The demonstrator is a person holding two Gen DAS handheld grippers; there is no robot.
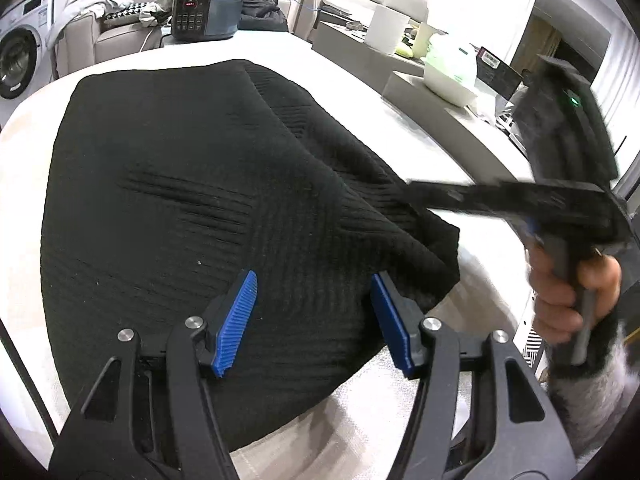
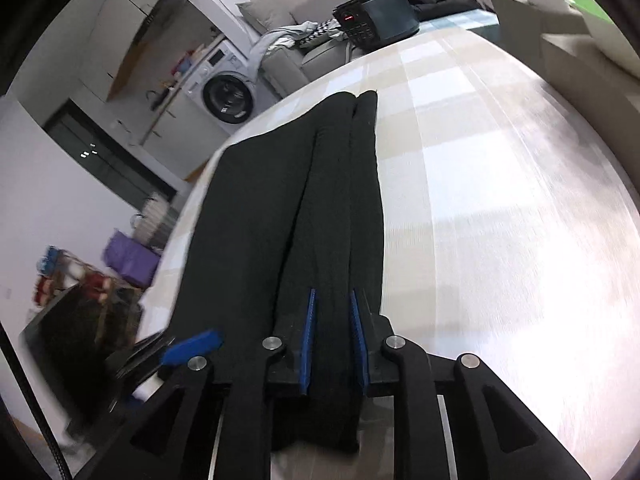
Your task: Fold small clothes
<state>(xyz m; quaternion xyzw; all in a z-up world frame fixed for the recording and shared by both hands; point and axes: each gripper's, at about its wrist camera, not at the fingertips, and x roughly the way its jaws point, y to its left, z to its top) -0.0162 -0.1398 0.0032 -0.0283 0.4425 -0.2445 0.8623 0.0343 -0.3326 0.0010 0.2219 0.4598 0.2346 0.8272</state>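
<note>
A black ribbed knit garment [image 1: 180, 200] lies spread on the pale checked table [image 1: 480, 248]. My left gripper [image 1: 314, 320] hovers over its near edge, jaws wide apart, nothing between the blue pads [image 1: 236, 320]. A hand holds my right gripper [image 1: 424, 192] at the garment's right side, where a fold of cloth is lifted. In the right wrist view that gripper [image 2: 333, 344] is shut on a bunched fold of the garment [image 2: 248, 220], which runs away from it in long pleats across the table [image 2: 500, 200]. A blue pad [image 2: 192, 348] of the left gripper shows at lower left.
A black electric cooker [image 1: 204, 16] [image 2: 372, 20] stands at the table's far end. Behind it is a sofa piled with clothes [image 1: 120, 12]. A washing machine [image 1: 20, 56] stands far left. A side counter to the right carries a white bowl with a plastic bag [image 1: 452, 72].
</note>
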